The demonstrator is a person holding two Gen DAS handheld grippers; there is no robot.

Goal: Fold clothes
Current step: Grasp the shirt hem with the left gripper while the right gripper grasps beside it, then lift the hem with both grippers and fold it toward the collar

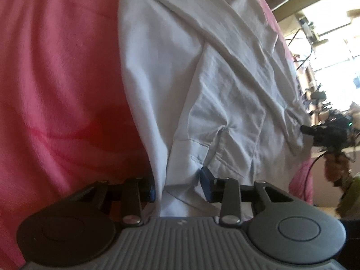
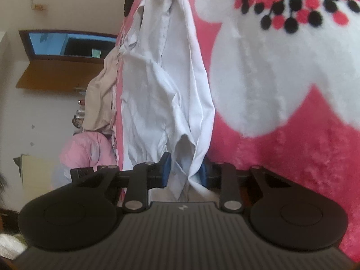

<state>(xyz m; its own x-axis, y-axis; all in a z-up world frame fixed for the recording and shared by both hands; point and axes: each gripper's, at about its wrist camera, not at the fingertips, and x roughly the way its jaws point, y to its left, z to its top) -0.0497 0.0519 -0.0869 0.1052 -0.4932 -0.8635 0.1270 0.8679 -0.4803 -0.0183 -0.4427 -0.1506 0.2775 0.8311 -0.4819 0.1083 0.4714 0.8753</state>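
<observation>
- A pink blanket (image 2: 292, 157) with a large white flower print spreads across the bed beneath everything.
- A white shirt (image 1: 191, 78) lies crumpled and stretched lengthwise on the blanket, its cuff and button placket showing.
- The left gripper (image 1: 180, 189) is clamped on one end of the shirt, fabric bunched between its blue pads (image 1: 208, 180).
- The right gripper (image 2: 184, 173) pinches the opposite end, cloth folded between its fingers.
- A beige garment (image 2: 101, 94) and a pink one (image 2: 87, 150) sit beyond the bed's edge.
</observation>
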